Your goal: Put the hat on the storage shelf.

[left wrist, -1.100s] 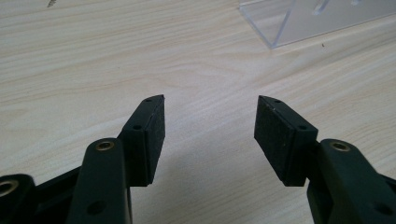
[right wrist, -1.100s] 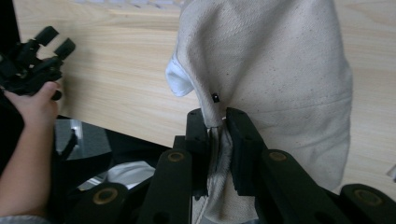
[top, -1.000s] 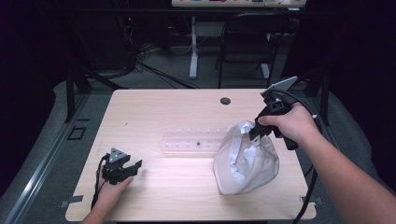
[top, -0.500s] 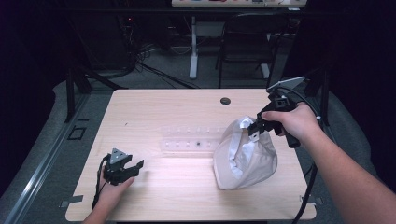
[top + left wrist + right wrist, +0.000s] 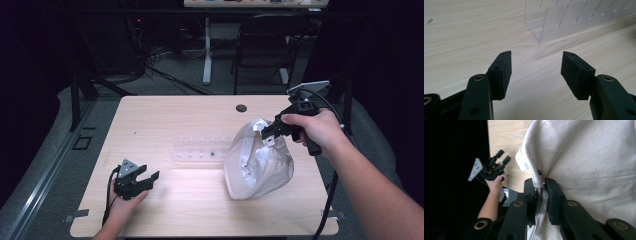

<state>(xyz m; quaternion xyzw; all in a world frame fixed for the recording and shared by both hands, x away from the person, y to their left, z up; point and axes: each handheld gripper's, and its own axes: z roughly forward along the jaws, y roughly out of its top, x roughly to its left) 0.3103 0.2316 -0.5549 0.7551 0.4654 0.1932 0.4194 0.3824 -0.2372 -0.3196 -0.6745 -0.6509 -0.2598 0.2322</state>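
The right hand-held gripper (image 5: 541, 192) pinches the cream cloth bag (image 5: 260, 165) by its hem, likely the surest hold on such limp, light fabric.

High view looks forward and down on the table (image 5: 200, 115) from above. Left gripper view skims low along its jaws, close over the wood. Right gripper view sits tight behind its jaws, and shares the left gripper (image 5: 491, 167) with the high view.
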